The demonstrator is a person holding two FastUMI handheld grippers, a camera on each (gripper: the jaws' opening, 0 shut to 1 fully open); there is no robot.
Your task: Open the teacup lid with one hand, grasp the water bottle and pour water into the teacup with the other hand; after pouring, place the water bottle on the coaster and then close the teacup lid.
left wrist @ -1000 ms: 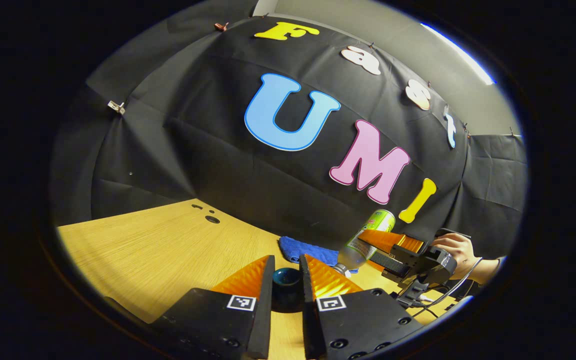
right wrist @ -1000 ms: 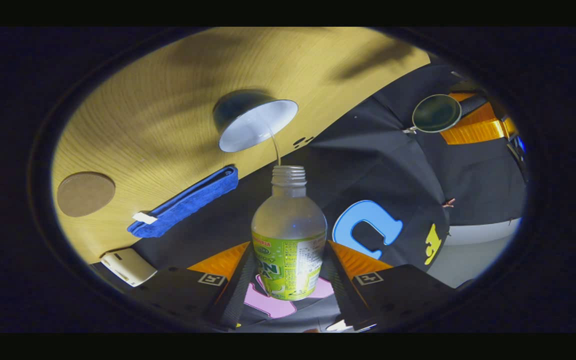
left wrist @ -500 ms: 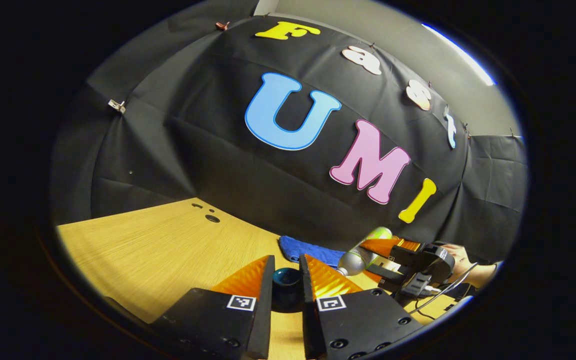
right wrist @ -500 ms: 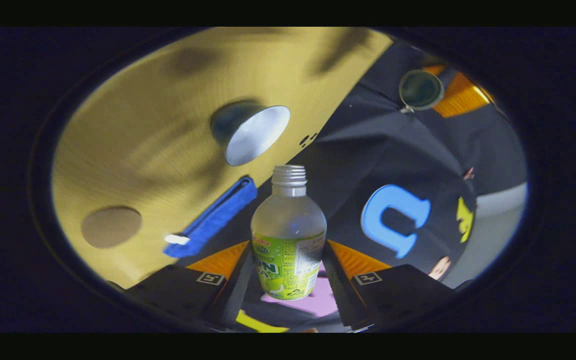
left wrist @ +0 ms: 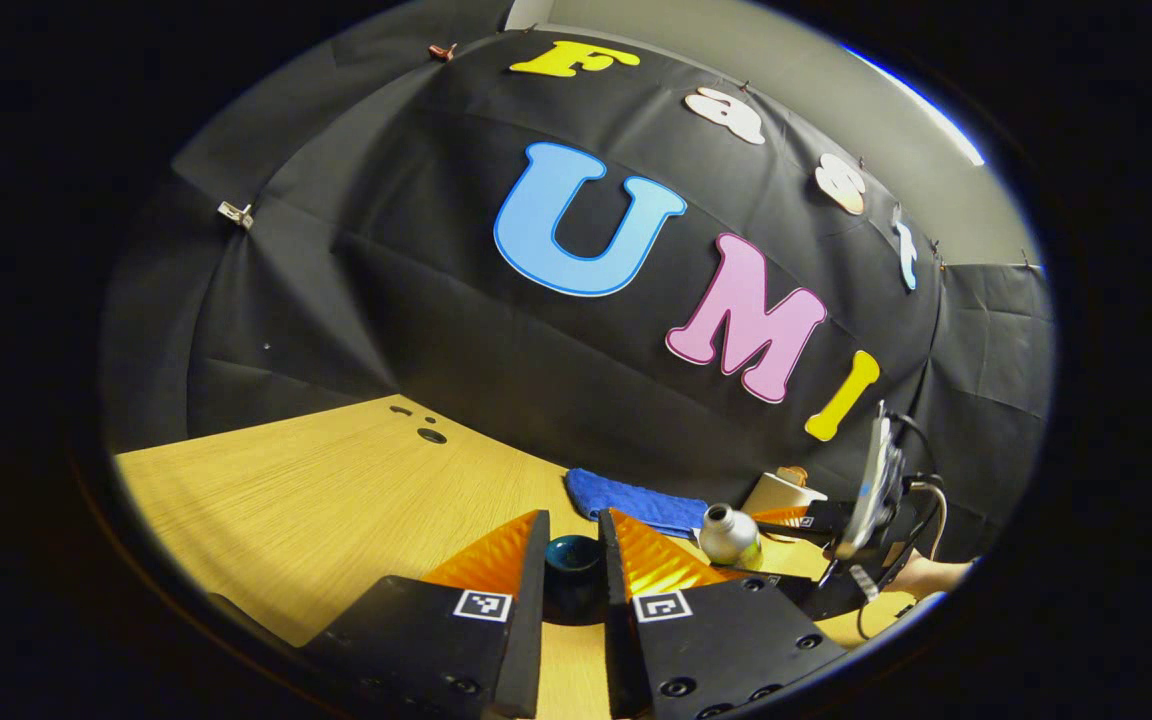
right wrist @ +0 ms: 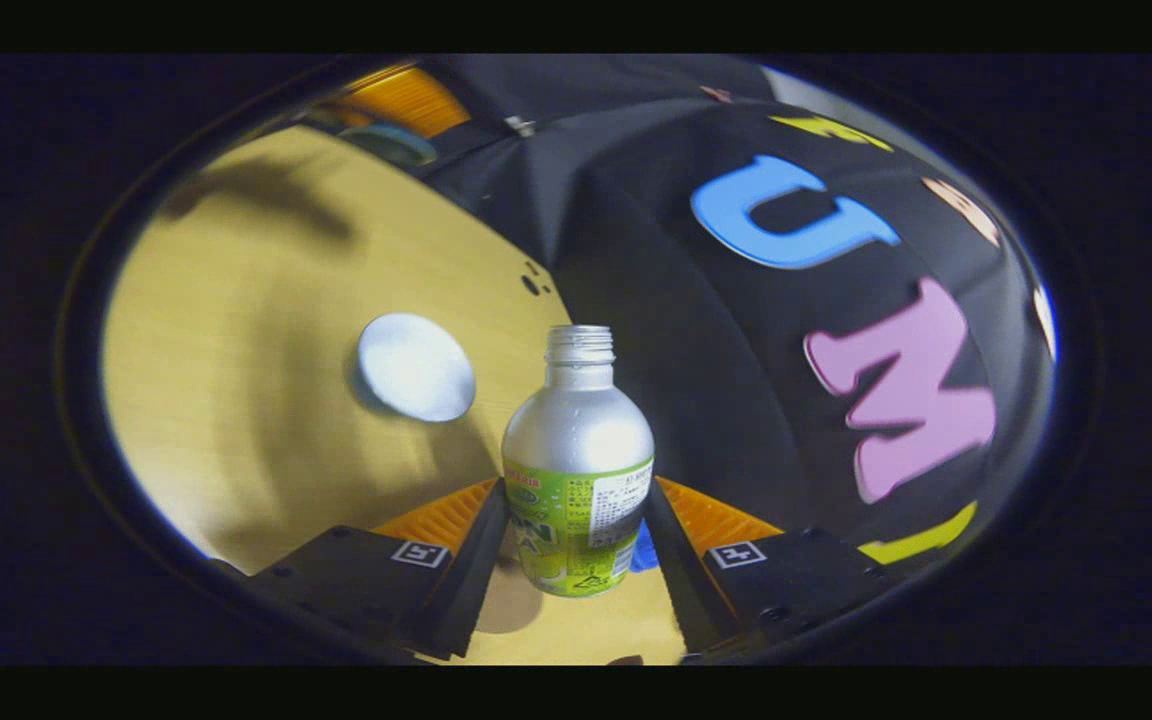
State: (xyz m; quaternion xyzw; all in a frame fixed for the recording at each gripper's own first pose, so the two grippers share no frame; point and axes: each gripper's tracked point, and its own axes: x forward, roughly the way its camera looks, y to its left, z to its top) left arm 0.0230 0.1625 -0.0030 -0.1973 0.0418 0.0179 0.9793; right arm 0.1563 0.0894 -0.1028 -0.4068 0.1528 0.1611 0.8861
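We log wooden worktop [right wrist: 236, 300], largest item, running to black booth wall. Blue cloth [left wrist: 631, 498] lies at worktop's far edge against wall. Right gripper [right wrist: 576, 540] clamped on water bottle [right wrist: 578, 470], both fingers pressing label band; bottle uncapped, mouth pointing away along fingers. Left gripper view places same bottle [left wrist: 729, 533] near worktop's right edge. Open teacup [right wrist: 416, 367] stands apart from bottle, nearer worktop's middle. Left gripper [left wrist: 573, 565] closed narrow on teacup lid [left wrist: 573, 560], held off cup.
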